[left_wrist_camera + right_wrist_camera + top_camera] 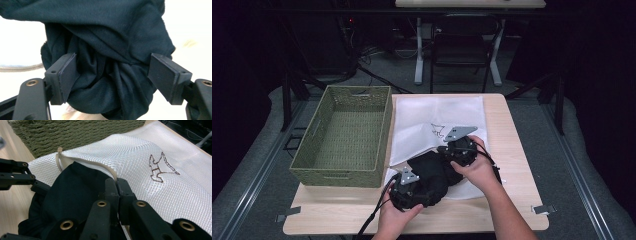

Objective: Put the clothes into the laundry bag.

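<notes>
The right hand-held gripper [117, 185] pinches the mesh bag's [140, 157] zipper edge shut-jawed, keeping the mouth open. The left hand-held gripper [112, 75], jaws spread wide, straddles the dark garment [107, 37] just ahead, likely to push it inside.

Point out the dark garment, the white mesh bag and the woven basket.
dark garment [110, 37]: left gripper view, on its bunched upper fold.
white mesh bag [140, 155]: right gripper view, on bare mesh beside the stitched figure.
woven basket [343, 176]: high view, on its near outer wall.
</notes>
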`<action>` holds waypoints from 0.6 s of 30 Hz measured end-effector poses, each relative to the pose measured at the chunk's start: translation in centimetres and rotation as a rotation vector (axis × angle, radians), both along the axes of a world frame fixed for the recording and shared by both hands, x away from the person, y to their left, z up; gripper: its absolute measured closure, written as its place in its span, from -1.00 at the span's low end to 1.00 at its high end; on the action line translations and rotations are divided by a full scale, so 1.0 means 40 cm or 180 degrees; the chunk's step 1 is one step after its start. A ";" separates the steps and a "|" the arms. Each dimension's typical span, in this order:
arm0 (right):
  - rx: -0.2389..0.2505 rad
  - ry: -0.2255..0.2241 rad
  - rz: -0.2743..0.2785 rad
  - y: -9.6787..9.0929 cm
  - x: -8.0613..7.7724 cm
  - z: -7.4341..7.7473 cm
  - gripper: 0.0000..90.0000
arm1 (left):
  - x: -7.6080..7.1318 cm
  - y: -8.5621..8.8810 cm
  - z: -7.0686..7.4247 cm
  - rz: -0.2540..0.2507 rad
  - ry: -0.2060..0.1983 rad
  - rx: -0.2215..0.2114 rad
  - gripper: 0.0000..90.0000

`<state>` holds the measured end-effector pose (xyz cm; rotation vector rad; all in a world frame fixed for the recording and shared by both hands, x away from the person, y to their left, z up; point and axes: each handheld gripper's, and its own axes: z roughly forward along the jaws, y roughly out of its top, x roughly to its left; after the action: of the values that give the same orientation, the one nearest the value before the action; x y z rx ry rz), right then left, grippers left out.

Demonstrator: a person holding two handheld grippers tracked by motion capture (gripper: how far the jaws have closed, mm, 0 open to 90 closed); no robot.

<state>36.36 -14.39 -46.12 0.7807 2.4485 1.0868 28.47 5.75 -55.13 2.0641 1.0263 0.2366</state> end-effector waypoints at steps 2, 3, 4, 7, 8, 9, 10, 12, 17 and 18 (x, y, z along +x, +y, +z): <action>-0.0003 0.0003 -0.0005 0.000 -0.001 0.000 0.97 | 0.000 -0.002 -0.005 -0.0023 0.0017 0.0021 -0.49; -0.0004 0.0002 -0.0004 0.000 -0.001 0.000 0.97 | 0.000 -0.003 -0.008 -0.0025 0.0018 0.0022 -0.48; -0.0003 0.0002 -0.0004 0.000 -0.001 0.000 0.97 | 0.000 -0.004 -0.010 -0.0034 0.0024 0.0028 -0.47; -0.0007 0.0011 -0.0008 0.002 -0.001 -0.001 0.97 | -0.002 -0.007 -0.018 -0.0012 -0.0028 0.0100 -0.33; -0.0005 0.0013 -0.0009 0.003 -0.002 -0.001 0.97 | -0.003 -0.007 -0.019 -0.0018 -0.0014 0.0125 -0.26; -0.0007 0.0012 -0.0014 0.004 -0.003 -0.001 0.97 | -0.002 -0.006 -0.020 -0.0012 -0.0020 0.0134 -0.19; -0.0014 0.0008 -0.0005 0.004 -0.003 -0.001 0.97 | -0.002 -0.006 -0.020 -0.0011 -0.0027 0.0145 -0.14; -0.0017 0.0009 -0.0004 0.005 -0.003 -0.001 0.97 | -0.002 -0.003 -0.021 -0.0014 -0.0055 0.0198 0.01; -0.0027 0.0012 0.0003 0.005 -0.003 -0.001 0.97 | -0.006 -0.002 -0.021 0.0017 -0.0088 0.0221 0.33; -0.0029 0.0011 0.0003 0.006 -0.004 -0.002 0.97 | -0.006 -0.001 -0.020 0.0013 -0.0115 0.0232 0.38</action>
<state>36.22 -14.15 -46.19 0.7795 2.4553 1.0746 28.24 5.70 -55.93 2.1155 1.0135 0.3163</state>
